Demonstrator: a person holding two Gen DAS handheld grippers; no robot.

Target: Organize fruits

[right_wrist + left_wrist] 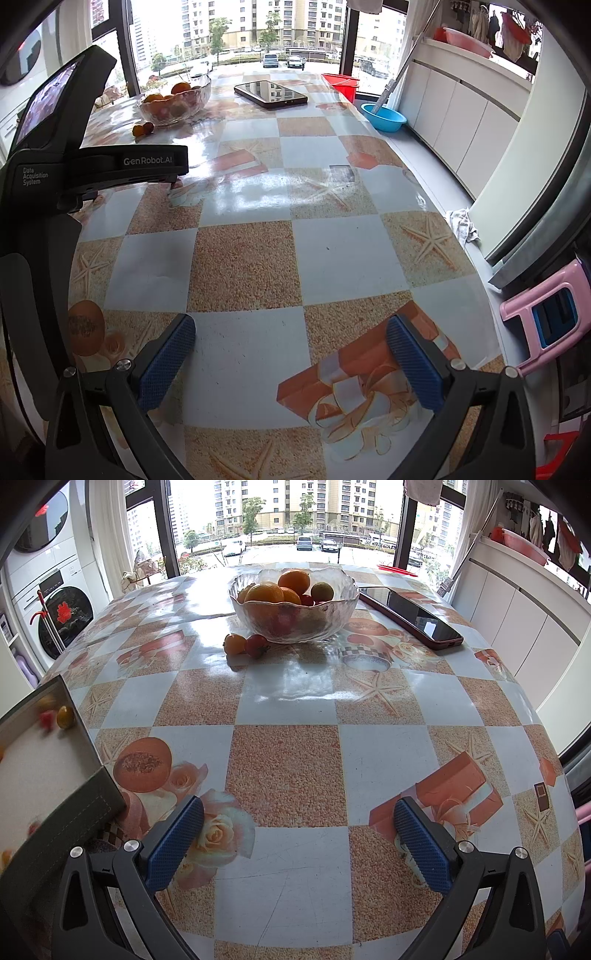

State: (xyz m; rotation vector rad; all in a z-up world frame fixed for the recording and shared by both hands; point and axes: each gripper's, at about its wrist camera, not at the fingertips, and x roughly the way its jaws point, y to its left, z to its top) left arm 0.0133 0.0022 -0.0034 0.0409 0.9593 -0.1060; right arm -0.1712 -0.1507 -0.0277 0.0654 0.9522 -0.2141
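A glass bowl [295, 622] with oranges [293, 581] and small fruits stands at the table's far side; it also shows in the right wrist view [177, 105]. An orange cherry tomato [234, 643] and a red one [256, 645] lie on the table in front of the bowl. A dark box [48, 760] at the left holds several small red and yellow fruits [65, 716]. My left gripper [297, 834] is open and empty above the table's near part. My right gripper [290, 350] is open and empty. The left gripper's body [92, 166] fills the right wrist view's left side.
A dark phone [412, 616] lies right of the bowl on the checked tablecloth [288, 768]. Washing machines [55, 616] stand at the left, white cabinets [461, 122] at the right. A blue basin [384, 117], a red tub [341, 83] and a pink stool [546, 317] are beside the table.
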